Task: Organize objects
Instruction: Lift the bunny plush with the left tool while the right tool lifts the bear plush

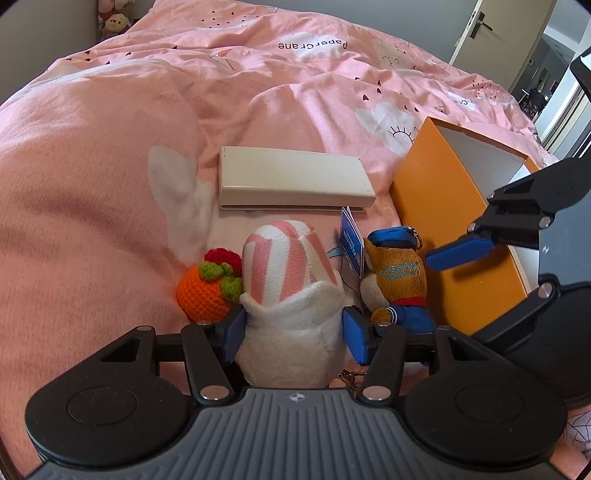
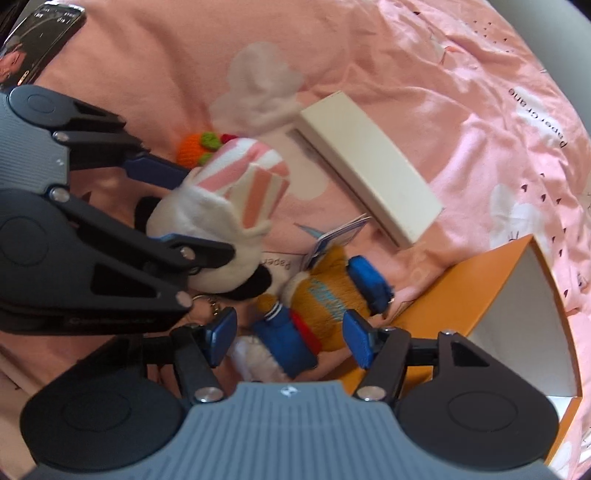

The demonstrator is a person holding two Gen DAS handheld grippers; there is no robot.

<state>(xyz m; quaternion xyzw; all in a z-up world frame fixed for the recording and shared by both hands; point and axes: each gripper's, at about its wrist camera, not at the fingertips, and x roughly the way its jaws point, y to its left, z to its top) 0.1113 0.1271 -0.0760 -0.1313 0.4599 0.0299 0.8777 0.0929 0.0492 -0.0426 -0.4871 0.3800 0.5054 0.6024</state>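
Left wrist view: your left gripper (image 1: 293,332) clamps the soft, light plush (image 1: 288,295) at its body, while your right gripper (image 2: 290,341) straddles the bear (image 2: 317,306), released

Pink bedspread (image 1: 147,110); open door (image 1: 487,29)

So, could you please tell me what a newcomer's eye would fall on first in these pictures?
Probably the white plush toy with the pink-striped hat, gripped between the jaws of the left gripper on the pink bedspread. Right beside it lies a brown plush in a blue outfit, framed by the open jaws of the right gripper, with the open orange box just past it. A crocheted orange fruit sits on the striped toy's other side.
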